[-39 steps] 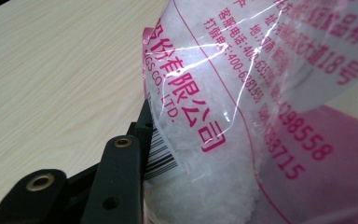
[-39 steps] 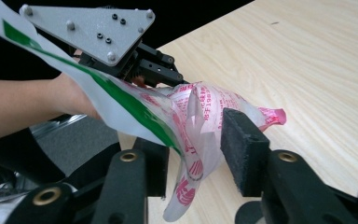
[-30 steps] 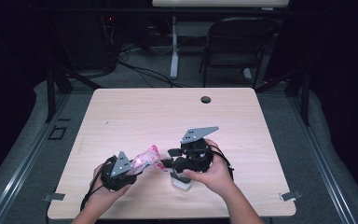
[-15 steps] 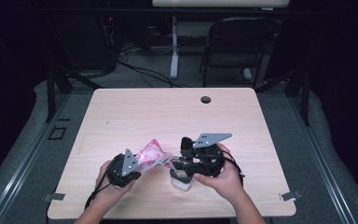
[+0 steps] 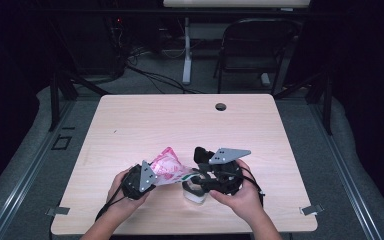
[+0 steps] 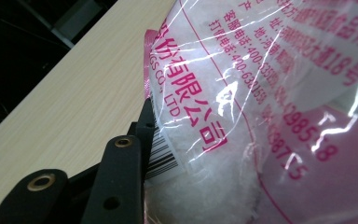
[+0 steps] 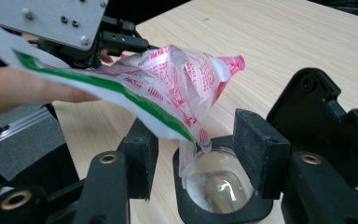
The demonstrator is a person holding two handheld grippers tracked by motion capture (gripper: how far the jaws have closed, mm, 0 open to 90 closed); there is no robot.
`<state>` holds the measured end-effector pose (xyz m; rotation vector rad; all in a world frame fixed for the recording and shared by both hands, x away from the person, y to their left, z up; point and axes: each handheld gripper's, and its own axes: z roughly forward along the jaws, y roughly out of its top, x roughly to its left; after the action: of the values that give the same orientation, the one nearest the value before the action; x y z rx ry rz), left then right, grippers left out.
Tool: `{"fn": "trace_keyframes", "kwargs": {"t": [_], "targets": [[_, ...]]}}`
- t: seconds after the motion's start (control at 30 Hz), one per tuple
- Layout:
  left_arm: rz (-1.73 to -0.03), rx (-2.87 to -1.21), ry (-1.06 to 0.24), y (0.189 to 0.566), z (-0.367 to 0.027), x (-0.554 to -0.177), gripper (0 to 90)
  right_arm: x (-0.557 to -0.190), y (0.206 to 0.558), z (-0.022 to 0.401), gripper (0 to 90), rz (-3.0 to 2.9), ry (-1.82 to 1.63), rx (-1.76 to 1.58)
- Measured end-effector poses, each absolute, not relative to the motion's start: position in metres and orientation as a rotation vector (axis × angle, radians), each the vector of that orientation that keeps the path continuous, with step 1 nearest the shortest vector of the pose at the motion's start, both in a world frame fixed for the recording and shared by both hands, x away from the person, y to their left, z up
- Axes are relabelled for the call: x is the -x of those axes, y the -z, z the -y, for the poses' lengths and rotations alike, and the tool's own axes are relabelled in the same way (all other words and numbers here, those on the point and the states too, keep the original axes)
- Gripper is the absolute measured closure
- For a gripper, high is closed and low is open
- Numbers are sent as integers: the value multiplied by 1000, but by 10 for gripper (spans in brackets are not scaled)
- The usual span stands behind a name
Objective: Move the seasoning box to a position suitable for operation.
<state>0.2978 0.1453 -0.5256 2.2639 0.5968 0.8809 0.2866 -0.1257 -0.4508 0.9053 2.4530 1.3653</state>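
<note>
High view: left hand-held gripper clenches pink bag over jar; right hand-held gripper, released, straddles jar.

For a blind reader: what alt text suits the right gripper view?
A pink-printed bag tips its corner into a glass jar between two black jaws. The left hand-held gripper grips the bag over a wooden table.

On the table, near its front edge, a jar stands between the jaws of the right hand-held gripper. Just left of it the left hand-held gripper holds a bag tilted, its open corner hanging into the jar's mouth. A small hole sits far back on the table, and a chair stands behind the table.
</note>
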Motion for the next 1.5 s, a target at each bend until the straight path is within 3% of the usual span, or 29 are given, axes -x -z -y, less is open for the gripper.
{"fn": "trace_keyframes", "kwargs": {"t": [0.37,0.47,0.6,0.8,1.5], "targets": [[-570,-2289,-923,528,-134,-300,635,-276,446,125,555,-2435,-1337,-864],[-575,-2282,-934,529,-133,-300,636,-276,448,124,610,-2444,-1330,-868],[-573,-2284,-951,528,-132,-300,637,-278,450,126,763,-2453,-1306,-873],[-575,-2283,-973,528,-131,-300,638,-281,455,129,890,-2483,-1302,-877],[-537,-2267,-1119,523,-128,-296,641,-283,459,132,900,-2478,-1286,-886]]}}
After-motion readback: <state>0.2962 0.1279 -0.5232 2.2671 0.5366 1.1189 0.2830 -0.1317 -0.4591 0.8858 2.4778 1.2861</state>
